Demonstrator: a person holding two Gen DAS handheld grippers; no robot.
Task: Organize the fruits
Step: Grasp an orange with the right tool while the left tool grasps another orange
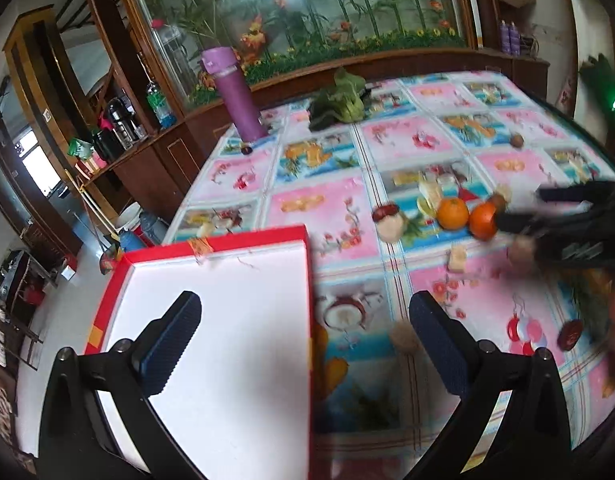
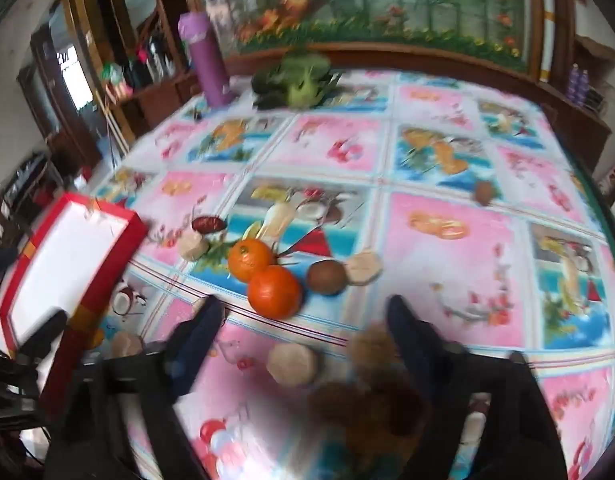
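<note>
In the right wrist view the right gripper [image 2: 303,316] stands wide open and empty, and the nearer orange [image 2: 274,291] lies just ahead between its fingertips at frame centre, touching a second orange [image 2: 250,260] up-left of it. The red box [image 2: 63,264] waits at the left edge. The left gripper [image 1: 305,320], also spread wide and holding nothing, straddles that box's right wall, so the right hand is clearly nearer the fruit.

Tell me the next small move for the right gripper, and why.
Probably ease the right gripper forward and down around the nearer orange. Its jaws are open and empty, that orange lies just ahead between the fingers, and the red box by the left gripper holds no fruit yet.
</note>
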